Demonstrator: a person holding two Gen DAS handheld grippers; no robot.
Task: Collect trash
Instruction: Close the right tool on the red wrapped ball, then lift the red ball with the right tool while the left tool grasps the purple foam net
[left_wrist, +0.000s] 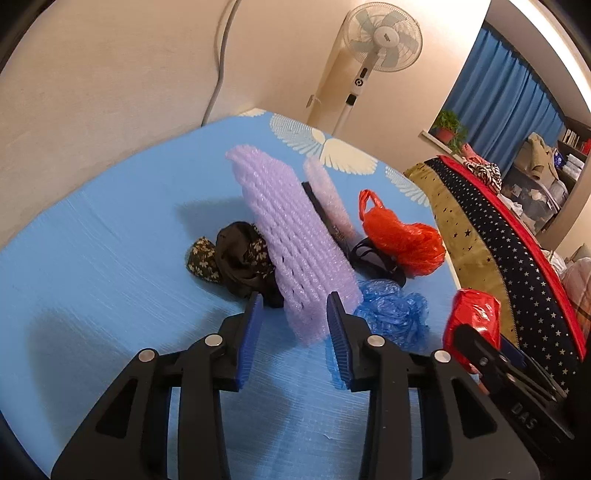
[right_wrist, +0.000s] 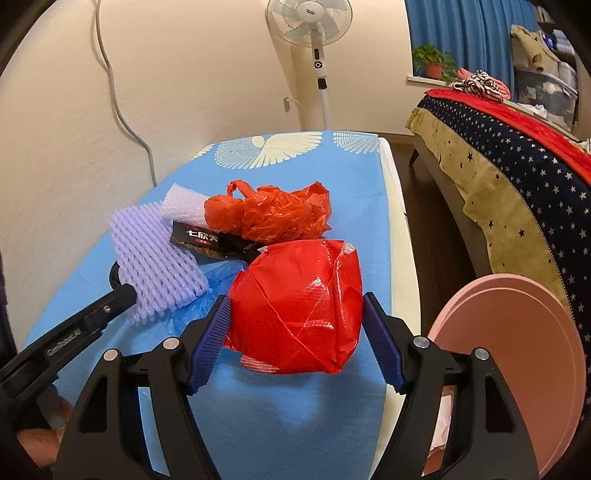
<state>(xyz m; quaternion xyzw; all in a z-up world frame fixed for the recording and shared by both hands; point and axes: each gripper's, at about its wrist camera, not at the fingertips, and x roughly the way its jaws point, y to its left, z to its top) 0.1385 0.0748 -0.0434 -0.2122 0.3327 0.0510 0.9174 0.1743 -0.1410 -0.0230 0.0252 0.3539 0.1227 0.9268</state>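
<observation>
In the left wrist view, the left gripper (left_wrist: 295, 314) is spread with the lower end of the tall lilac foam fruit net (left_wrist: 291, 236) between its blue pads (left_wrist: 249, 332), contact unclear, on the blue table cover (left_wrist: 110, 258); a crumpled orange plastic bag (left_wrist: 402, 236) lies at two o'clock. In the right wrist view, the right gripper (right_wrist: 297, 321) stands wide around a taped red plastic bundle (right_wrist: 299, 302), its left pad touching the wrap and the right pad just clear. A round pink bin lid (right_wrist: 517, 369) sits at four o'clock.
</observation>
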